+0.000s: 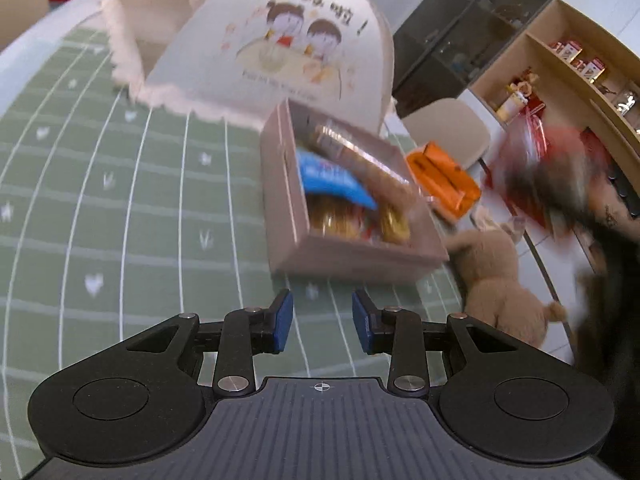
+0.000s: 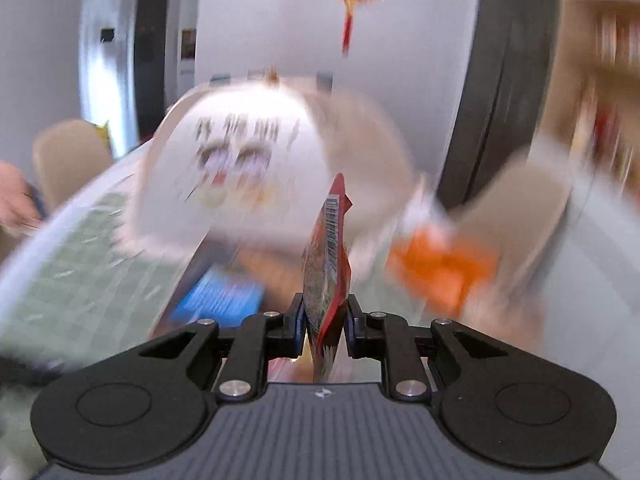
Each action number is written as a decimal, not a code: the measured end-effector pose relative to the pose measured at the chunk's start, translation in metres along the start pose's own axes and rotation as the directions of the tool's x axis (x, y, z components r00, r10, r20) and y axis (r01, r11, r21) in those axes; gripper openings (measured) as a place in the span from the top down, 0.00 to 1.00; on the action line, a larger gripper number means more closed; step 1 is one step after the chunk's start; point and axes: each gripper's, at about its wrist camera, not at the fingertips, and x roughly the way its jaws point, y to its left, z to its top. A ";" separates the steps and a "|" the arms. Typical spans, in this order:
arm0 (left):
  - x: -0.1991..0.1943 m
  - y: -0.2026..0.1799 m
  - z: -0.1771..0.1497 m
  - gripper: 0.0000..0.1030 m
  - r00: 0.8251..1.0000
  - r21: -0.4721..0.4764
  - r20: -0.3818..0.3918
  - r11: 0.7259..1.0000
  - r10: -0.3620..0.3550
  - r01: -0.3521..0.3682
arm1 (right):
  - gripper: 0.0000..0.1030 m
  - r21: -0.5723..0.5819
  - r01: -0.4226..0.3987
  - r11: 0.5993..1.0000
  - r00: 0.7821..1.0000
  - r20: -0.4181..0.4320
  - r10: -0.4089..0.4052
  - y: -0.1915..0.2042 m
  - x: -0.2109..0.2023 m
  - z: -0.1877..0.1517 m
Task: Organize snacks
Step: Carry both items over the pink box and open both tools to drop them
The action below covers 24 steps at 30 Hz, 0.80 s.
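Pinching a red snack packet (image 2: 326,268) edge-on between its blue pads, the right gripper (image 2: 323,322) has its fingers pressed against both faces of the packet, which stands upright with its barcode strip facing the camera. Most of the right wrist view is smeared by blur; a blue packet (image 2: 218,300) shows low to the left of the held one and an orange packet (image 2: 440,270) to the right.

From the left wrist view, the left gripper (image 1: 322,322) hovers over the green checked tablecloth (image 1: 120,200), fingers spread with nothing between them. Just beyond its tips sits a pink box (image 1: 348,256), open at the top and holding the blue packet (image 1: 336,182), a long brown-wrapped packet (image 1: 352,148) and gold-wrapped snacks (image 1: 394,224). The near wall of the box faces the gripper with a strip of bare cloth between them. To the left of the box the cloth lies open and flat up to the table's curved far edge.

A white dome food cover (image 1: 280,40) with a cartoon print stands at the far side, close behind the box. Right of the box, the orange packet (image 1: 444,176) lies near the table's right edge, and a brown plush toy (image 1: 496,276) sits by the box's near right corner. The red packet (image 1: 540,168) appears as a blur at far right.
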 end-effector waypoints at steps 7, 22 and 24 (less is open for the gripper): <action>-0.008 -0.005 -0.033 0.64 0.988 0.130 0.067 0.981 0.137 -0.145 | 0.48 -0.118 -0.149 0.982 0.986 -0.091 0.139 0.045 0.008 -0.020; 0.037 -0.035 -0.107 0.64 0.931 0.272 0.177 0.893 0.319 -0.358 | 0.24 0.195 -0.130 0.972 0.936 -0.300 0.185 0.038 -0.011 -0.171; 0.044 -0.040 -0.109 0.64 0.918 0.293 0.205 0.874 0.340 -0.389 | 0.14 0.201 -0.101 0.974 0.942 -0.295 0.158 0.037 -0.009 -0.173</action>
